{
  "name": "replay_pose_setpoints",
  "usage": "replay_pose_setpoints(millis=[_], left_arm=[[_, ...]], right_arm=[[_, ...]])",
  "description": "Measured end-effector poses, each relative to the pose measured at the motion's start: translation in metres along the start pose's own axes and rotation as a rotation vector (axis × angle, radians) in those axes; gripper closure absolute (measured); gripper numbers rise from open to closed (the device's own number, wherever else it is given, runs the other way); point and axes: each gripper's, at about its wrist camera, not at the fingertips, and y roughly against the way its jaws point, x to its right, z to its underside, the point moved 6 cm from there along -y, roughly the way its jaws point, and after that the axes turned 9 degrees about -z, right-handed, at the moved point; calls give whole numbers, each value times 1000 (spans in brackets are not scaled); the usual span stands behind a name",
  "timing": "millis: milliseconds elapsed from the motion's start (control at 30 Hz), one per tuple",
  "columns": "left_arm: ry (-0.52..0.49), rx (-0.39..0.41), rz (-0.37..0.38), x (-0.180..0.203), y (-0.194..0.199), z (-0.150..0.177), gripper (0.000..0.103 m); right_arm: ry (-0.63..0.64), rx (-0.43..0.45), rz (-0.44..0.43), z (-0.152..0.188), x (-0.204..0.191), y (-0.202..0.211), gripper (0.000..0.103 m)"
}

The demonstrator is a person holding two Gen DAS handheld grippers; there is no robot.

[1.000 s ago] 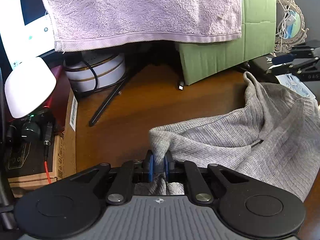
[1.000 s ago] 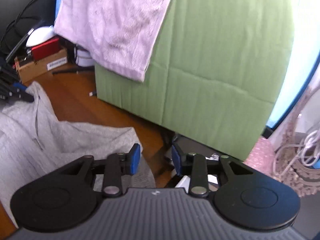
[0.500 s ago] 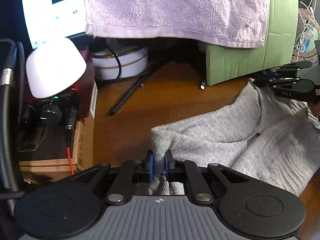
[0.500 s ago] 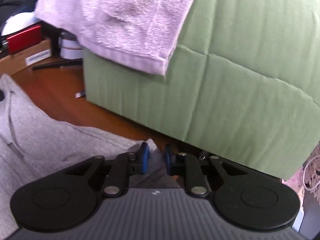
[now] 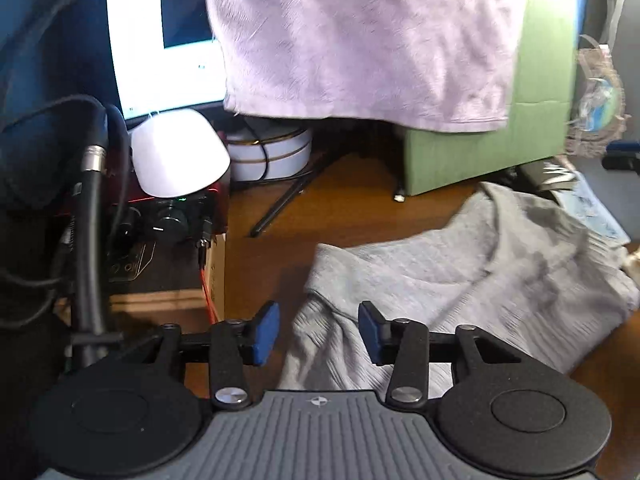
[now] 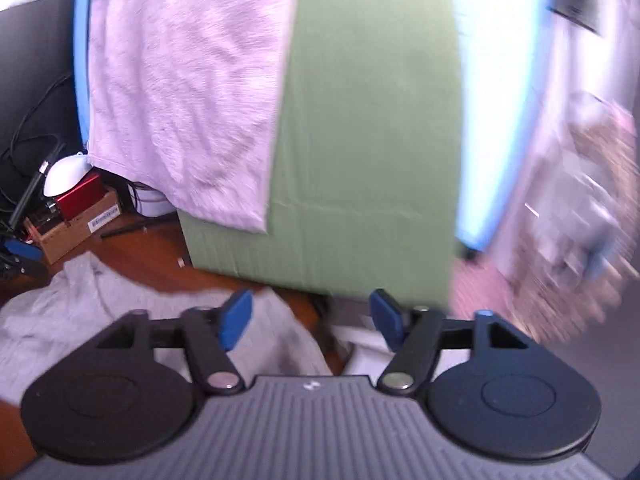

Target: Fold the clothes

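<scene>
Left wrist cam: the left gripper (image 5: 319, 331) has its jaws spread wide with nothing pinched, hanging right over the near edge of the grey sweater (image 5: 460, 292), which lies crumpled on the wooden desk (image 5: 340, 200) just in front of the green box (image 5: 480, 160).

Right wrist cam: the right gripper (image 6: 311, 320) is wide apart too, gripping nothing, with the sweater's corner below its left finger, near the box's base. It's blurry.

Grey ribbed garment (image 5: 472, 280), lilac towel (image 5: 360, 40), green box (image 6: 368, 140), brown table (image 5: 340, 208).
</scene>
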Motion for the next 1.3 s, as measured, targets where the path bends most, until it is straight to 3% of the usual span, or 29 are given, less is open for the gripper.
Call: replay_pose_setpoints(millis=[100, 233, 367, 433, 467, 500, 567, 700, 867, 1000, 1067, 1167, 1300], left_arm=[[-19, 22, 72, 17, 18, 15, 58], [-85, 52, 138, 46, 38, 32, 58], [-152, 87, 156, 71, 50, 42, 58], [-183, 96, 150, 79, 52, 48, 58], [-200, 93, 145, 84, 52, 53, 58], [-217, 89, 141, 87, 50, 57, 58], [-258, 71, 125, 93, 45, 66, 58], [-329, 28, 81, 97, 35, 83, 58], [-310, 11, 97, 90, 33, 89, 58], [-286, 8, 109, 87, 32, 90, 57], [-285, 6, 111, 86, 33, 89, 57], [-285, 8, 110, 85, 36, 89, 57], [-290, 22, 116, 85, 46, 91, 57]], right_arm=[[-42, -100, 52, 37, 19, 23, 30], [-50, -243, 99, 86, 35, 21, 31], [-172, -278, 69, 97, 58, 13, 34], [-233, -304, 35, 106, 64, 3, 59], [-244, -317, 22, 109, 63, -4, 82], [-255, -330, 10, 112, 62, -10, 94], [-219, -311, 52, 105, 60, -10, 98], [-148, -250, 173, 83, 71, -5, 98], [-60, -281, 323, 77, 92, -30, 98], [-99, -321, 315, 88, 100, -48, 94], [-105, -299, 325, 87, 101, -42, 81], [-123, -234, 329, 81, 99, -17, 75], [-113, -162, 246, 88, 62, 26, 75]])
